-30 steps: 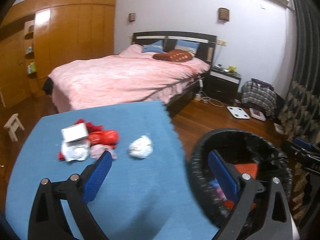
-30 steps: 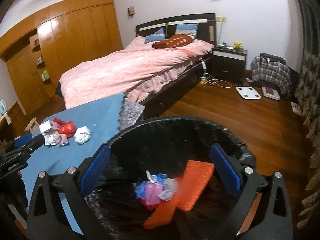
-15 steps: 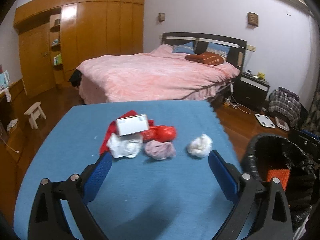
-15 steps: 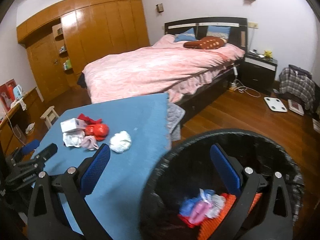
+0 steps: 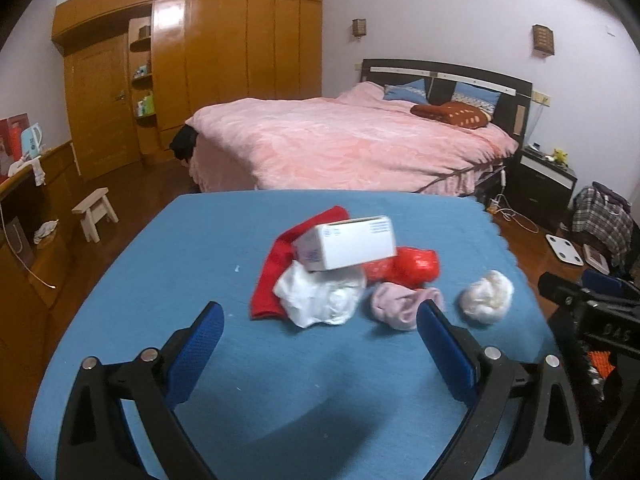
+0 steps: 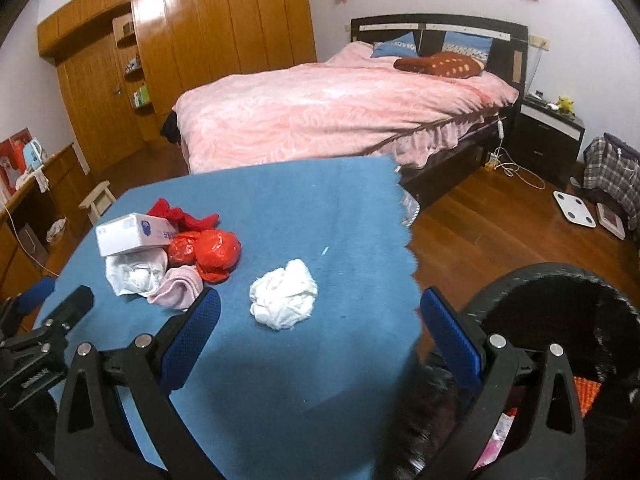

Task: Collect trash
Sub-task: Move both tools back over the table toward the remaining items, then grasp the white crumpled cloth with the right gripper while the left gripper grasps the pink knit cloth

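A pile of trash lies on the blue tablecloth [image 5: 240, 380]: a white box [image 5: 352, 248] on a red cloth [image 5: 276, 268], a white plastic bag [image 5: 320, 300], a red plastic bag [image 5: 408, 266], a pink wad [image 5: 396, 308] and a white paper ball [image 5: 486, 298]. My left gripper [image 5: 320, 344] is open and empty, just short of the pile. My right gripper [image 6: 320, 332] is open and empty, just short of the paper ball [image 6: 284, 298]. The black trash bin [image 6: 560, 360] stands at the table's right, with trash inside.
A pink bed [image 5: 352, 144] stands behind the table, a black nightstand [image 5: 544, 184] to its right. A wooden wardrobe [image 5: 200, 64] lines the left wall. A small stool [image 5: 94, 216] and a scale [image 6: 574, 210] sit on the wooden floor.
Both grippers have swung left, away from the bin and toward the table. The trash pile now sits centred before the left gripper, and the paper ball before the right one.
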